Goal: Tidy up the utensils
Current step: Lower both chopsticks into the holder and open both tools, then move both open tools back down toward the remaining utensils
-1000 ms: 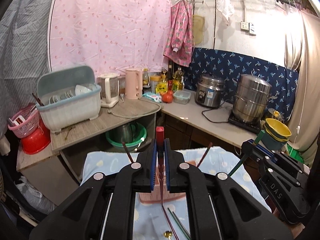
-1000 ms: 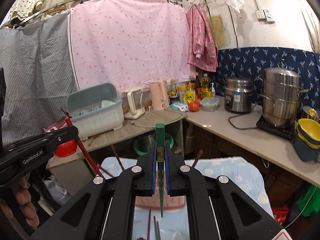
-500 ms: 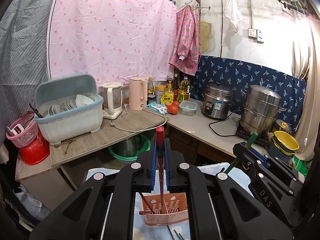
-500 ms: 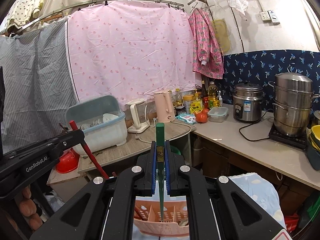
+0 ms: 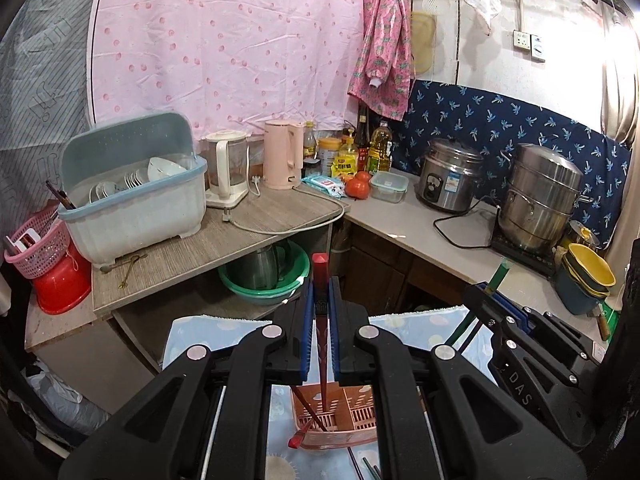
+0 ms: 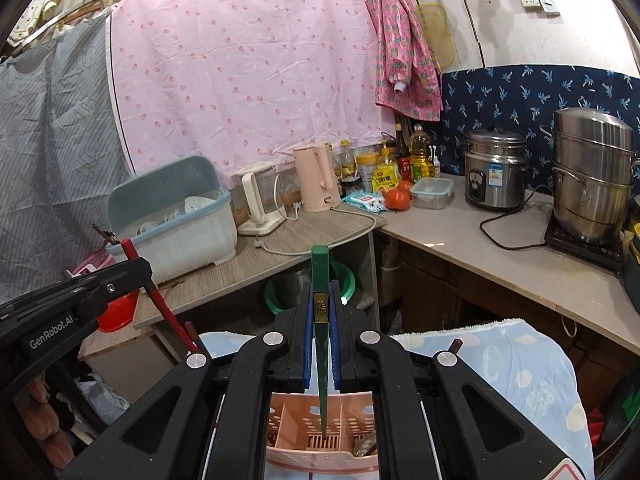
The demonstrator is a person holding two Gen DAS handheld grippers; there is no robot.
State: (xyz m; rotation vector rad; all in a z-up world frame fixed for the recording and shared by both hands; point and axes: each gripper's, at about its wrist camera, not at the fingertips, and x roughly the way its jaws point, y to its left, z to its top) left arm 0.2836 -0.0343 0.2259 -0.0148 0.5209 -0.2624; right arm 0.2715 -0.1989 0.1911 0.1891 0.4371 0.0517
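My left gripper [image 5: 320, 312] is shut on a red chopstick [image 5: 321, 276], held upright with its tip down inside the pink utensil basket [image 5: 352, 436]. My right gripper [image 6: 321, 316] is shut on a green chopstick [image 6: 320, 264], upright with its tip in the middle compartment of the basket [image 6: 320, 460]. A dark red chopstick [image 5: 310, 412] leans inside the basket. Loose chopsticks [image 5: 366, 468] lie on the cloth in front of it. The right gripper also shows in the left wrist view [image 5: 490, 294], and the left gripper in the right wrist view [image 6: 134, 266].
The basket stands on a light blue spotted cloth [image 6: 532, 364]. Behind are a wooden counter [image 5: 256, 224] with a dish rack [image 5: 132, 192] and kettles, a green basin [image 5: 264, 276] below, and a rice cooker [image 5: 448, 176] and steamer pot [image 5: 540, 196] on the right counter.
Both grippers have risen and tilted downward over the basket, each still holding its chopstick. The chopstick tips now reach into the basket's compartments.
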